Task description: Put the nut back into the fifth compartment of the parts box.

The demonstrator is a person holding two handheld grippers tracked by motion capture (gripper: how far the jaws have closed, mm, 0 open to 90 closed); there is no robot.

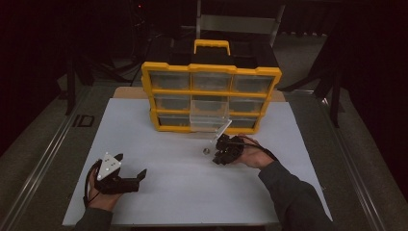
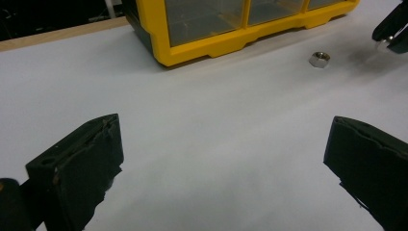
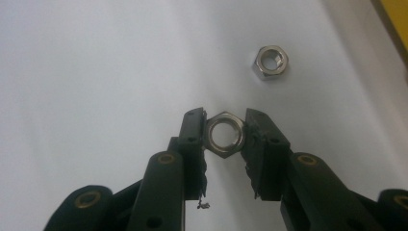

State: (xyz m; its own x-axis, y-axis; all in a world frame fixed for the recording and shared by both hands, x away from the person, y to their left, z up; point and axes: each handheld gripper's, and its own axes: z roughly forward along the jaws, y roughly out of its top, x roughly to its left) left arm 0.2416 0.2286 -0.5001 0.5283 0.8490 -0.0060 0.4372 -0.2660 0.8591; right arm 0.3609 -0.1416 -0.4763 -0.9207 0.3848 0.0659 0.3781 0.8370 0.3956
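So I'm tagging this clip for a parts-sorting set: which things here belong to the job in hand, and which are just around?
In the job:
- right gripper, shut on a hex nut
- second nut, loose on the white sheet
- yellow drawer organizer with one clear drawer pulled out

Just around:
- left gripper, open, holding nothing
- white sheet

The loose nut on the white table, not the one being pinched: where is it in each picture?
High view: loose nut at centre, just left of the right gripper.
Left gripper view: upper right, in front of the yellow organizer.
Right gripper view: upper right, beyond the held nut.
Shared landmark: the organizer's yellow frame.
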